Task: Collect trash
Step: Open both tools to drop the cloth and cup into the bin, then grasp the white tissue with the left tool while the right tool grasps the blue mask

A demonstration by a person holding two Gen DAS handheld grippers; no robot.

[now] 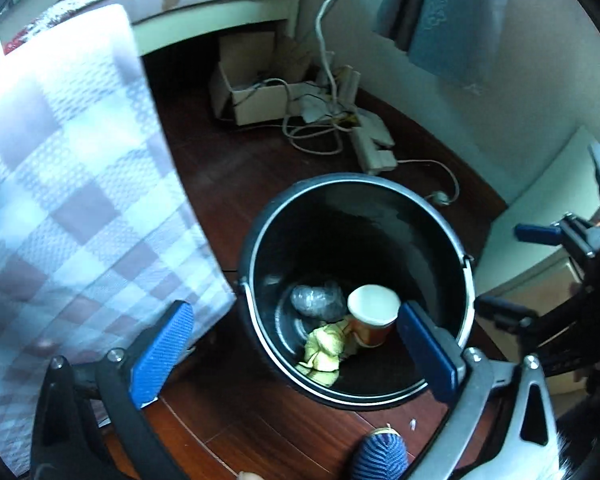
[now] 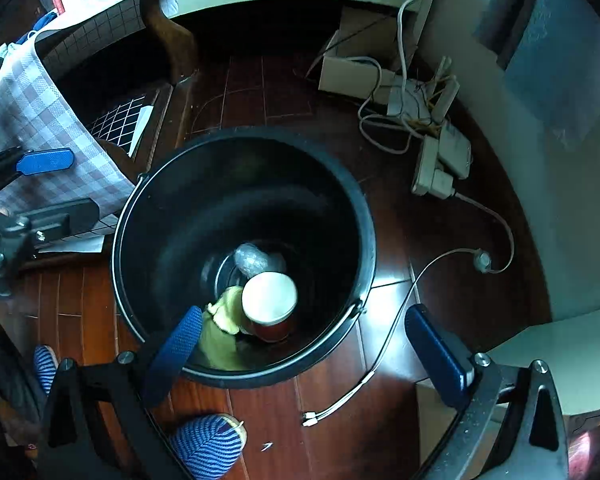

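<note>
From where I watched, the main danger was the black bucket (image 2: 236,184) itself. My right gripper (image 2: 300,344) hung just above its near rim, with one finger already over the opening, and I judged that a careless descent would hit the rim or the wire handle and tip the bucket over. Then the trash inside would roll back onto the wooden floor (image 2: 340,420). A second danger was the white cable (image 2: 384,344) lying on the floor just beside the bucket, under the right gripper; a finger could catch it and pull the power strip (image 2: 436,168). The checked cloth (image 1: 72,184) hanging next to the left gripper (image 1: 296,356) could also be caught.

The trash was at the bottom of the bucket: a paper cup (image 2: 270,304) standing with its mouth up, a crumpled yellow-green wrapper (image 2: 224,320) touching it, and a ball of clear plastic (image 2: 252,258) behind it.

Both grippers pointed steeply downward into the bucket, side by side. The left gripper had its jaws spread wide and carried nothing; one finger was over the bucket opening, the other outside, near the cloth. The right gripper was also wide and empty. A small white scrap (image 2: 266,446) lay on the floor near my striped slipper (image 2: 208,444), and I thought it was possibly trash to collect, though it was too small to be sure.
</note>
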